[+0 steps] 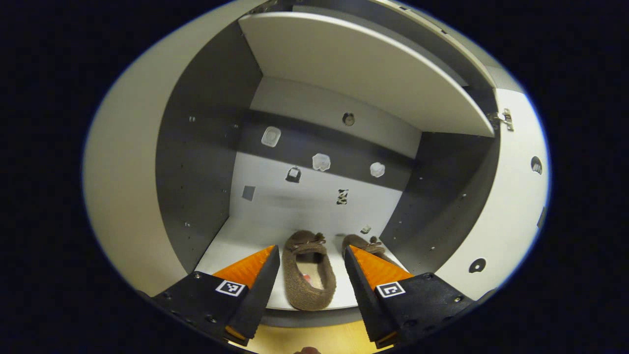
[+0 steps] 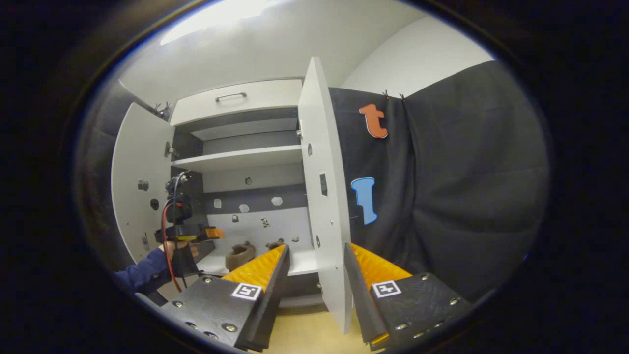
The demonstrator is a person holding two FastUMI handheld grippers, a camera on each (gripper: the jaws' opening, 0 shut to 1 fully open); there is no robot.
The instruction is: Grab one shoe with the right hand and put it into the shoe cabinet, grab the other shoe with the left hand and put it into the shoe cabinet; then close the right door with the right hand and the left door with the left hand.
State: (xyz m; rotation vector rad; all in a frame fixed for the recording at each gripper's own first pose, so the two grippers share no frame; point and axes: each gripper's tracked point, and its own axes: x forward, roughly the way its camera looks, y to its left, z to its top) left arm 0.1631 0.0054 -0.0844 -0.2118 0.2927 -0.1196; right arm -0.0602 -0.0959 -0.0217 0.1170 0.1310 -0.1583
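Note:
Two brown fuzzy slippers lie side by side on the bottom shelf of the white shoe cabinet (image 1: 196,162). In the left gripper view, the nearer slipper (image 1: 309,278) sits just beyond my left gripper (image 1: 310,250), which is open and holds nothing. The other slipper (image 1: 366,243) is partly hidden behind a finger. In the right gripper view, my right gripper (image 2: 315,248) is open in front of the cabinet, and the open right door (image 2: 322,196) stands edge-on in line with its gap. The same view shows the slippers (image 2: 240,255), the left gripper (image 2: 209,232) and the open left door (image 2: 142,187).
A hand in a blue sleeve (image 2: 145,273) holds the left gripper by the cabinet's left side. A shelf (image 2: 241,158) spans the cabinet above the slippers, with a drawer (image 2: 236,101) on top. Light wooden floor (image 2: 304,334) lies in front.

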